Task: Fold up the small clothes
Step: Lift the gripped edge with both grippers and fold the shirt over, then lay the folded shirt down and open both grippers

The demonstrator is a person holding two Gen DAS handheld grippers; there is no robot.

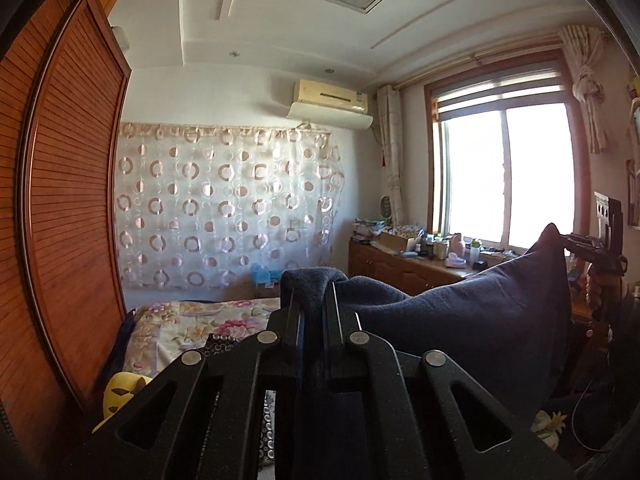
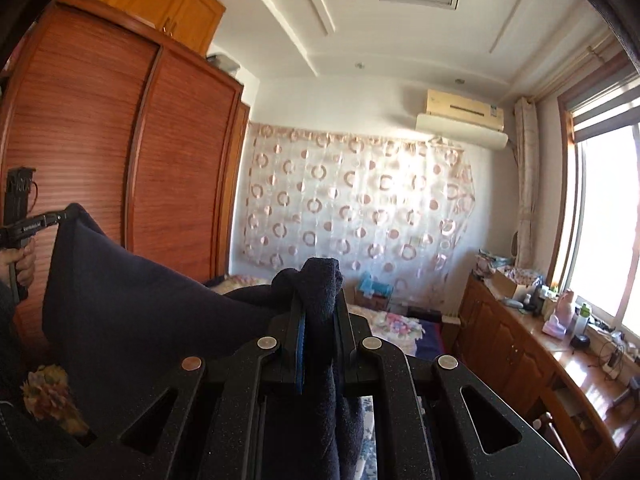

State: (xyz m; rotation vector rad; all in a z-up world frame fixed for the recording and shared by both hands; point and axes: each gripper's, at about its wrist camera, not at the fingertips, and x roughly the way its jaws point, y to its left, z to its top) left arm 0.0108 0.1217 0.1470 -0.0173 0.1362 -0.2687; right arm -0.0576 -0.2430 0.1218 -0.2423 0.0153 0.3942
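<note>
From the left wrist, the left gripper (image 1: 314, 304) pinches a bunched corner of the dark navy fleece garment (image 1: 472, 320), whose soft top edge stretches taut in mid-air to the right gripper (image 1: 568, 240), above the floral bed (image 1: 192, 328) beside the slatted wardrobe (image 1: 76, 200). From the right wrist, the right gripper (image 2: 320, 300) clamps the opposite corner; the cloth (image 2: 132, 300) spans to the left gripper (image 2: 60, 216), open air beneath.

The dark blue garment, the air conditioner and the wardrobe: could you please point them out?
dark blue garment (image 1: 480, 312): left wrist view, stretched middle panel.
air conditioner (image 2: 464, 114): right wrist view, front casing.
wardrobe (image 2: 88, 128): right wrist view, slatted door.
</note>
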